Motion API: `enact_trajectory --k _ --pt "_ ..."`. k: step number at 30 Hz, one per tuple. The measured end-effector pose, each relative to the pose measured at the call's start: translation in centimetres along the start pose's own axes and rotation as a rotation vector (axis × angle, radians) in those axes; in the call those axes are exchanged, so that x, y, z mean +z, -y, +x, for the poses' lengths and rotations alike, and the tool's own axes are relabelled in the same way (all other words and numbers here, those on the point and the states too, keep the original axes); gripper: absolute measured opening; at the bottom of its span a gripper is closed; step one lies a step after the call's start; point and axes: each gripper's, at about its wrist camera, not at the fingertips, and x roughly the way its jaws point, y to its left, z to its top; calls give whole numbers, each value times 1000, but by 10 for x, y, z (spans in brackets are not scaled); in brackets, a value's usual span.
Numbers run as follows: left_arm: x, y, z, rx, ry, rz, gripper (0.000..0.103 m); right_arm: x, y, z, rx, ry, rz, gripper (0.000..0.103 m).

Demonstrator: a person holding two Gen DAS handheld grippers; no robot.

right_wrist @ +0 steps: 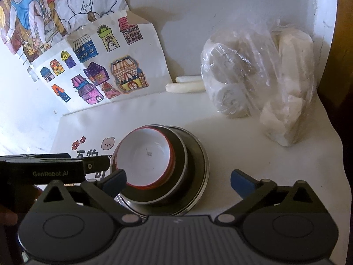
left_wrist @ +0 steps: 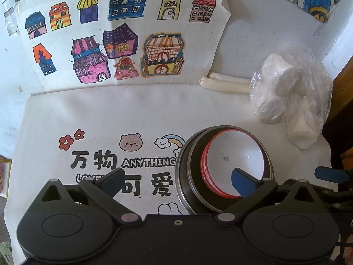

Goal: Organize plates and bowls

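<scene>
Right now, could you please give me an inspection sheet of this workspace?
Surface: white printed cloth covering the table.
Job's things: white red-rimmed bowl nested in a dark bowl on a metal-rimmed plate.
Clutter: plastic bag of white lumps; two white sticks.
Grippers: left gripper and right gripper open, holding nothing.
Cables: nothing seen.
Surroundings: children's house drawings on the wall.
</scene>
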Motion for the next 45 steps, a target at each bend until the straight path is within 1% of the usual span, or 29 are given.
enact_trajectory --k 11,24,28,33,45 --pt "-10 -4 0 8 -10 3 102 -11 0 -10 -16 7 6 103" --pt "-20 5 -16 12 25 -10 102 -13 5 -24 -25 55 25 103" --pt "-25 5 -21 14 26 -20 102 -17 6 -26 -15 58 25 103" --pt "-34 8 -29 22 30 -32 102 -24 3 -34 9 59 -7 103" --pt "-57 22 -65 58 82 -51 102 -37 7 -73 39 117 -47 103"
